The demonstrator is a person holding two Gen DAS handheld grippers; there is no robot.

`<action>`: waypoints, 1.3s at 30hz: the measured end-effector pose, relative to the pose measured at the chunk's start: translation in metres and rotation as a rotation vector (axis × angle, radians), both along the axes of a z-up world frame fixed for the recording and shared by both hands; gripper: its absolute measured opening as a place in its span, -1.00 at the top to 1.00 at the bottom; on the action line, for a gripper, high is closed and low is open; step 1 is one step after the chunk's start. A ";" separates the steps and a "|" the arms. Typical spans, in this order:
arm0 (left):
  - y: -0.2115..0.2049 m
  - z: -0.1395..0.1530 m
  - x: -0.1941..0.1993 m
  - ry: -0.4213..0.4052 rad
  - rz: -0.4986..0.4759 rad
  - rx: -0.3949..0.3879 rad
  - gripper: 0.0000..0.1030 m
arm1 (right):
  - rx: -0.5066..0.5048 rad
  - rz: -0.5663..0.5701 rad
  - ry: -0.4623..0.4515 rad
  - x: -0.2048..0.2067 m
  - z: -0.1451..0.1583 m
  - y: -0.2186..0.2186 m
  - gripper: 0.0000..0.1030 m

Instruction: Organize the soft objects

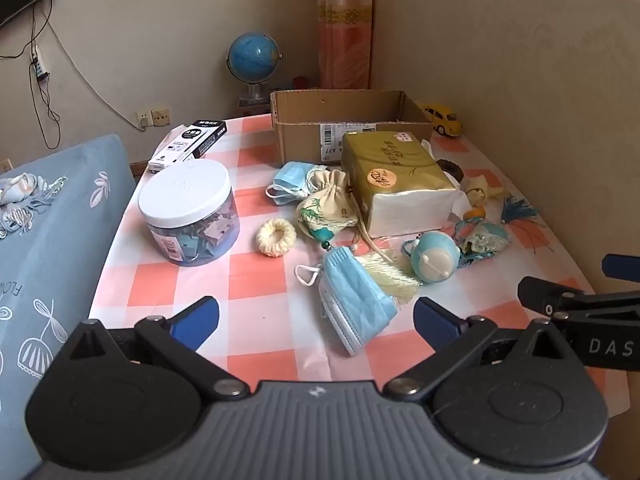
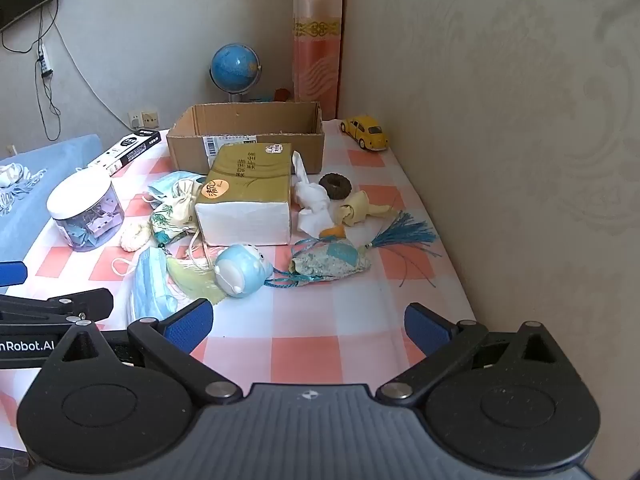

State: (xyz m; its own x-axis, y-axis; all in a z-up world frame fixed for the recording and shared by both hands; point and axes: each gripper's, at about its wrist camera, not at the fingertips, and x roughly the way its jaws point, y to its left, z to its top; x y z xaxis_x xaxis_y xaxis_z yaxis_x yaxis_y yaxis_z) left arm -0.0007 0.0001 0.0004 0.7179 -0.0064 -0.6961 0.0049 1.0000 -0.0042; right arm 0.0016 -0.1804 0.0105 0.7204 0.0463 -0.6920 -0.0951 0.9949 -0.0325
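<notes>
Soft items lie scattered on a checked tablecloth in front of an open cardboard box (image 1: pixel 352 120) (image 2: pixel 248 136). A blue face mask (image 1: pixel 356 304) (image 2: pixel 152 284) lies nearest, just ahead of my left gripper (image 1: pixel 316 320), which is open and empty. Behind it are a cream drawstring pouch (image 1: pixel 326 204) (image 2: pixel 174 216), a cream scrunchie (image 1: pixel 276 237), a second mask (image 1: pixel 292 180), a gold tissue pack (image 1: pixel 396 184) (image 2: pixel 248 196), a blue round toy (image 1: pixel 434 257) (image 2: pixel 240 270) and a tasselled sachet (image 2: pixel 332 262). My right gripper (image 2: pixel 308 326) is open and empty above the cloth.
A clip jar with a white lid (image 1: pixel 190 212) (image 2: pixel 86 212) stands left. A black-and-white box (image 1: pixel 190 144), a globe (image 1: pixel 254 58), a yellow toy car (image 2: pixel 366 132) and a brown ring (image 2: pixel 335 186) sit further back. A wall runs along the right; a blue cushion (image 1: pixel 52 240) lies left.
</notes>
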 end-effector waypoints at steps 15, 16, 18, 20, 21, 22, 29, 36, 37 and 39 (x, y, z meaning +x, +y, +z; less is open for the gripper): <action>-0.001 0.007 -0.001 0.006 0.001 0.001 -0.99 | -0.011 0.000 -0.012 -0.002 0.003 0.000 -1.00; 0.000 0.006 -0.001 0.006 0.001 0.001 -0.99 | -0.010 0.000 -0.013 -0.002 0.004 -0.001 -1.00; 0.001 0.005 -0.002 0.005 -0.001 0.007 -0.99 | -0.005 0.001 -0.014 -0.002 0.004 -0.002 -1.00; 0.001 0.006 -0.002 0.003 0.000 0.010 -0.99 | -0.004 0.001 -0.016 -0.002 0.005 -0.002 -1.00; 0.002 0.006 -0.002 0.003 0.000 0.012 -0.99 | -0.004 0.002 -0.017 -0.002 0.006 -0.002 -1.00; 0.000 0.006 -0.002 0.002 -0.001 0.016 -0.99 | -0.004 0.002 -0.018 -0.002 0.006 -0.001 -1.00; -0.002 0.007 0.000 -0.006 -0.006 0.021 -0.99 | 0.003 0.002 -0.022 -0.003 0.007 -0.004 -1.00; -0.003 0.007 0.002 -0.006 -0.003 0.026 -0.99 | 0.002 0.005 -0.025 -0.003 0.007 -0.004 -1.00; -0.003 0.008 0.002 -0.006 -0.003 0.027 -0.99 | 0.002 0.006 -0.027 -0.003 0.007 -0.004 -1.00; -0.002 0.007 0.003 -0.004 -0.002 0.028 -0.99 | 0.002 0.008 -0.023 -0.002 0.007 -0.003 -1.00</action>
State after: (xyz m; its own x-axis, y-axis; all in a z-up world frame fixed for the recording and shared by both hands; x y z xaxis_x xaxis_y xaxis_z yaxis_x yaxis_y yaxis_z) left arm 0.0025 -0.0022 0.0079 0.7208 0.0117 -0.6930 0.0071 0.9997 0.0243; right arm -0.0005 -0.1832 0.0175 0.7355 0.0532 -0.6754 -0.1019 0.9943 -0.0327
